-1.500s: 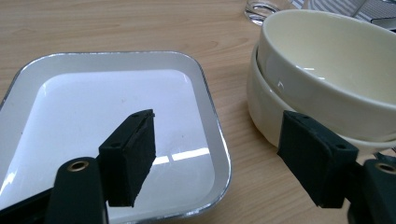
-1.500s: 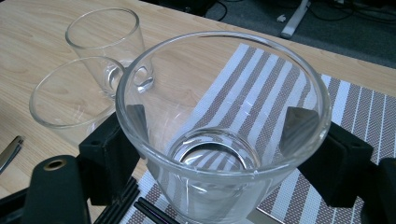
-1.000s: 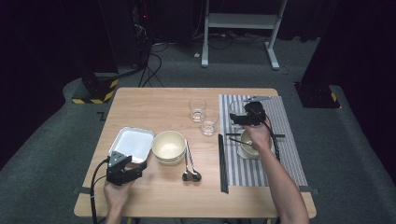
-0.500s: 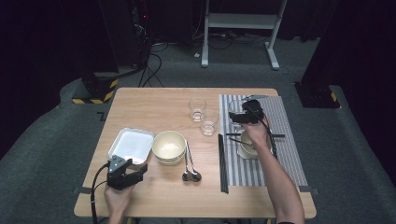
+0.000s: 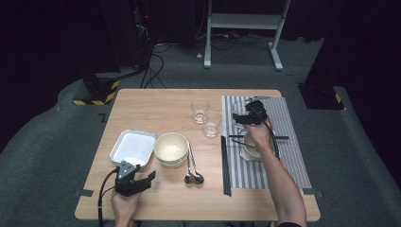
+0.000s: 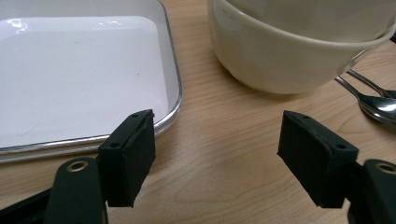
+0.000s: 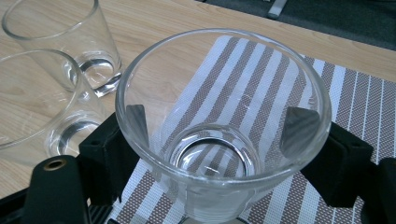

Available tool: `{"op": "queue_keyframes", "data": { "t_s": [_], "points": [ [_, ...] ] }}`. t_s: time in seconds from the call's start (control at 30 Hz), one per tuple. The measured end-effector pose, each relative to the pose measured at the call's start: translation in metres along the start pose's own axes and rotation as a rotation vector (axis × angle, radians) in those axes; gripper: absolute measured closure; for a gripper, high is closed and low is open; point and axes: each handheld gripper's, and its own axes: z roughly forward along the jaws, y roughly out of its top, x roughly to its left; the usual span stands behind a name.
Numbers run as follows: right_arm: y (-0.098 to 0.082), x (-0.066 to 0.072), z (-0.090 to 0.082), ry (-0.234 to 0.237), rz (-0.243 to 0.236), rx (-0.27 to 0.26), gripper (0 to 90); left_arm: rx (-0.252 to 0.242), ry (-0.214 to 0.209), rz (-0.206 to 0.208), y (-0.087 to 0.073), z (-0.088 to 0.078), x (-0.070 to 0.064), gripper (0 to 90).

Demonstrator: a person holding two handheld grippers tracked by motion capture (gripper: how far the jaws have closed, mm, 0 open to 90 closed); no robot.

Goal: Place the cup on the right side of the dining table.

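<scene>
Right gripper (image 7: 212,140) pinches a clear drinking glass (image 7: 223,126), centre frame, over the striped placemat (image 7: 355,107); two tumblers (image 7: 56,70) crowd its left. Left gripper (image 6: 217,163), jaws spread and empty, rests on bare wood, with the white tray (image 6: 79,74) upper left and the cream bowl (image 6: 299,46) upper right.

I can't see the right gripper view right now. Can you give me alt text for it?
A clear drinking glass stands upright between the right gripper's two black jaws, which press on its sides above a brown-and-white striped placemat. Two more empty glasses stand on the wooden table to the left.
</scene>
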Motion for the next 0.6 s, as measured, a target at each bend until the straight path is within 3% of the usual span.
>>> {"op": "queue_keyframes", "data": {
  "t_s": [0.6],
  "points": [
    [-0.004,-0.006,0.011,-0.026,0.036,0.018,19.9,0.046,-0.026,0.020,0.000,0.014,-0.009,26.9]
  ]
}}
